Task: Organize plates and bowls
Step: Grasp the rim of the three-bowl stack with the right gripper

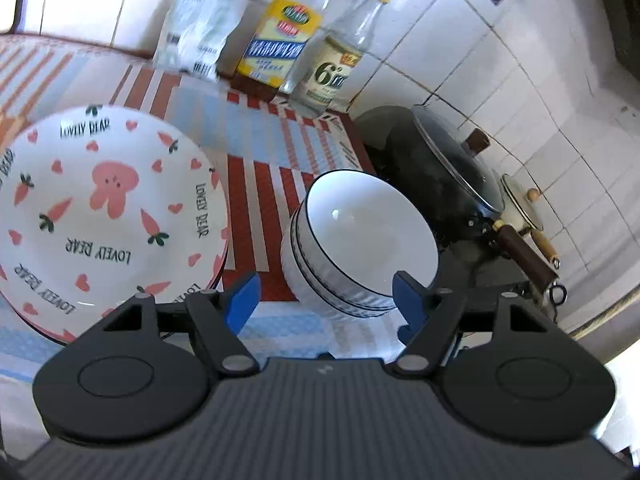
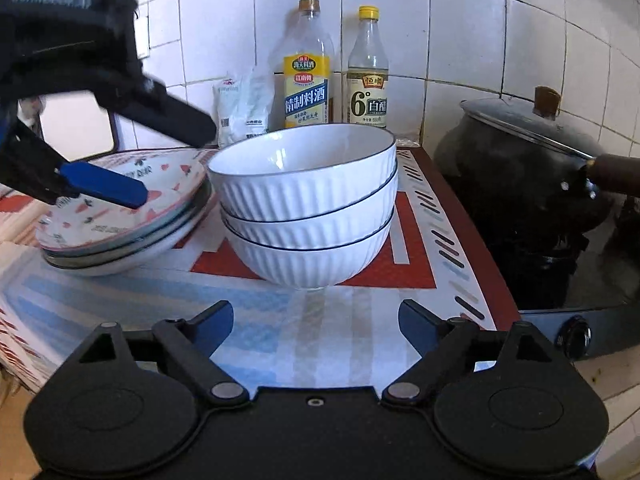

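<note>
Three white ribbed bowls (image 2: pixel 308 204) sit nested in one neat stack in the middle of the patterned desk (image 2: pixel 256 320), and just beside them, to the left, the plates (image 2: pixel 124 220) are piled up too, the carrot-and-bunny plate (image 1: pixel 104 200) on top. From the right wrist view, the rim of the plate pile comes right up against the bowl stack; whether they touch is hard to call.

The left claw (image 1: pixel 324 300) hangs above the desk with its blue fingers (image 1: pixel 242 298) spread wide, nothing between them, looking down on both piles. In the right wrist view it shows over the plates, clear of them. The right claw (image 2: pixel 316 328) sits low in front of the bowls, jaws apart as well, empty.

So, by the look of it, the sorting is as good as done: like with like, two tidy piles, no stray dish in sight in either view. What might be left is only a nudge to square things up, if that.

Behind, the bottles (image 2: pixel 336 72) stand against the tiled wall, and the black pot (image 2: pixel 520 168) sits off to the right on the stove.
</note>
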`<action>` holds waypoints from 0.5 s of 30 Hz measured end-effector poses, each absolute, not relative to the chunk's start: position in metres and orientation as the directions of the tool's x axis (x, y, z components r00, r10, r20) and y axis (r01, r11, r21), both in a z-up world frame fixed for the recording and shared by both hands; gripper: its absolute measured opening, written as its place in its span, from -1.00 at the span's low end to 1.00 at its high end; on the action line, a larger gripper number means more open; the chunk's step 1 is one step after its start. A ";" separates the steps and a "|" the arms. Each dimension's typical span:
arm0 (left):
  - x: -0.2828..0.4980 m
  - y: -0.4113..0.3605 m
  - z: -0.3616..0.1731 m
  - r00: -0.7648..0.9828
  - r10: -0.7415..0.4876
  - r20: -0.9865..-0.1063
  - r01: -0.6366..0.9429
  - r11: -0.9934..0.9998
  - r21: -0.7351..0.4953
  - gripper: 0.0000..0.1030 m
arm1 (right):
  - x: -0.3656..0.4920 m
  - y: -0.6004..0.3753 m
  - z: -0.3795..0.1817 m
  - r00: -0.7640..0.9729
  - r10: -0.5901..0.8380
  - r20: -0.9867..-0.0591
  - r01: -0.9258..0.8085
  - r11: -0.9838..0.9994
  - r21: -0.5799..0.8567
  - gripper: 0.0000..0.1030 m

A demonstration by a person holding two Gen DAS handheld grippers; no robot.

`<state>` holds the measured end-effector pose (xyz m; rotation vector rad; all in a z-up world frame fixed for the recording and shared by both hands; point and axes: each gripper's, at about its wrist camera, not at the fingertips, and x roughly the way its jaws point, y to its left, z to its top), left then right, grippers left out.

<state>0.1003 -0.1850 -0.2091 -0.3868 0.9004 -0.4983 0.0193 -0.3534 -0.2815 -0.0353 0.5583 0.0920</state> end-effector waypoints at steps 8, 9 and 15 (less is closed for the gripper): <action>0.131 -0.204 -0.218 0.443 -0.549 -0.709 0.196 0.830 -0.522 0.34 | 0.044 -0.341 -0.287 0.869 0.097 -0.485 -0.133 0.990 -0.041 0.90; 0.135 -0.209 -0.219 0.427 -0.536 -0.728 0.206 0.842 -0.498 0.32 | 0.048 -0.341 -0.288 0.870 0.094 -0.484 -0.129 0.991 -0.040 0.91; 0.148 -0.219 -0.225 0.414 -0.498 -0.762 0.214 0.867 -0.450 0.11 | 0.061 -0.345 -0.289 0.868 0.079 -0.490 -0.089 0.996 0.002 0.95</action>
